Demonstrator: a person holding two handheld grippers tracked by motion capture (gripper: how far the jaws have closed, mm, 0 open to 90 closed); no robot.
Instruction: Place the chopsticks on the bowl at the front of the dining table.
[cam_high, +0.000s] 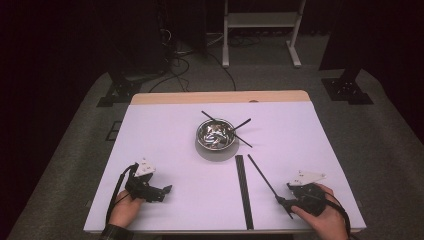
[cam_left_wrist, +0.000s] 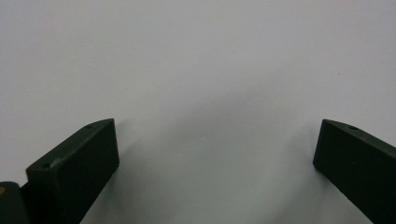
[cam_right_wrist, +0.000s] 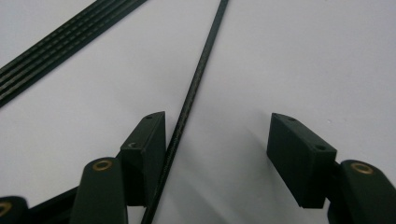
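On the white tabletop (cam_high: 165, 135), a single black chopstick (cam_right_wrist: 196, 84) runs lengthwise between the right hand-held gripper's (cam_right_wrist: 217, 140) parted jaws, brushing one; the left hand-held gripper (cam_left_wrist: 215, 149) gapes empty.

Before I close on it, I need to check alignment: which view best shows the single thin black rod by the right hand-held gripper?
Right gripper view: the single thin black rod runs between open jaws, beside one. High view shows it small.

Black chopstick (cam_right_wrist: 194, 84), white table (cam_high: 165, 145)
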